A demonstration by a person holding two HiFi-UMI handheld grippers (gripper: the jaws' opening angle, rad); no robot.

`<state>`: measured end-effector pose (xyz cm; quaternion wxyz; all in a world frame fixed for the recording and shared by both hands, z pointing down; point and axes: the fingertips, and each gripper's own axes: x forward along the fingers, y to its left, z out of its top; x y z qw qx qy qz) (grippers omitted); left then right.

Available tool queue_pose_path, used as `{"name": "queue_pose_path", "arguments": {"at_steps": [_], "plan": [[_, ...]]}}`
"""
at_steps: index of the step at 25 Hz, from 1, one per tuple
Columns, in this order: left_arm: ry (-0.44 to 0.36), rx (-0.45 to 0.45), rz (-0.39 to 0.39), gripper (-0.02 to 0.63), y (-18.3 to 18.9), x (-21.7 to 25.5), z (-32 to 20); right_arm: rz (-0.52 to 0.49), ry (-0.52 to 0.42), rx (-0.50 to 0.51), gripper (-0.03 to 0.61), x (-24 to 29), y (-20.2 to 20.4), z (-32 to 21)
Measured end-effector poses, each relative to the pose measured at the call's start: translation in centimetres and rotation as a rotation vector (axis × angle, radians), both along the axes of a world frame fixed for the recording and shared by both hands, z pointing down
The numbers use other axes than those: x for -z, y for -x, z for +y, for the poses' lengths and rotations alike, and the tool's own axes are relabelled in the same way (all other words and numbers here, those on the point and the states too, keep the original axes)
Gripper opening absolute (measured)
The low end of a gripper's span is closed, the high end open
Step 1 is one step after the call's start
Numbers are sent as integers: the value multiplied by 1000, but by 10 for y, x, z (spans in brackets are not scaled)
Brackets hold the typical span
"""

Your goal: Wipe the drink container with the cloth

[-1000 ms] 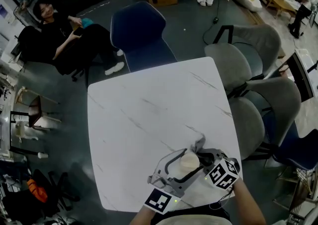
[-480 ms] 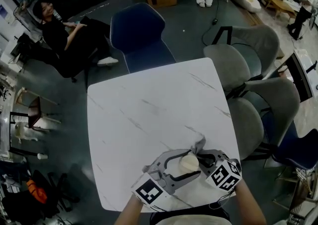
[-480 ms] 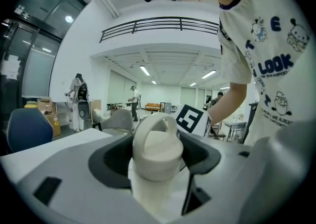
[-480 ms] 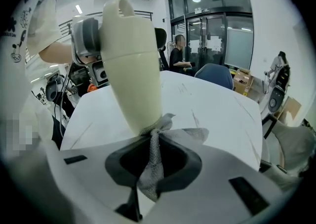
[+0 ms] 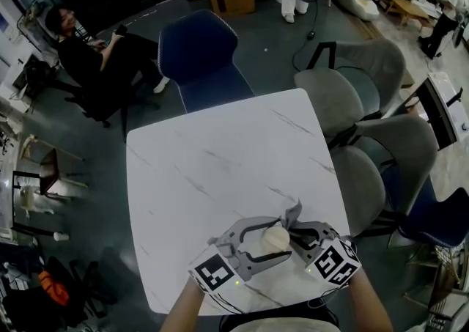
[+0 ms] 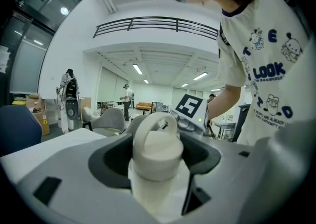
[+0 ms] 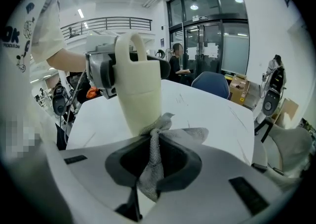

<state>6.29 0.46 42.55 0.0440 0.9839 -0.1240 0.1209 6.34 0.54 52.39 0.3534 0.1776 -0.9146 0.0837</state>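
My left gripper [image 5: 275,242] is clamped round the cream plastic drink container [image 6: 157,151], just under its loop-handled lid. My right gripper [image 7: 150,171] pinches the grey woven cloth [image 7: 189,134], which touches the container's side.

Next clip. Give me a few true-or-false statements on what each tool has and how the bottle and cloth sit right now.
1. The left tool is shut on the bottle. True.
2. The right tool holds nothing. False: it is shut on the grey cloth.
3. The cloth touches the bottle's side. True.
4. The bottle lies on its side on the table. False: it is upright in the left tool's grip.
5. The bottle's cap is off. False: the cap, with its loop, is on.
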Motion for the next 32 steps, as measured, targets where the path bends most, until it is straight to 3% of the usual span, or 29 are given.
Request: {"name": "queue_pose_path", "arguments": {"at_steps": [10,14,32], "plan": [[-7,-72,-17,301,0,-3,3,-66,-36,9,51,47,-1,-6],[-6,-89,-22,301,1,-4,4,-37,-72,47,51,61,1,-8],[3,-282,-75,301,1,-8,13,44,-74,132,51,42,4,-3]]}}
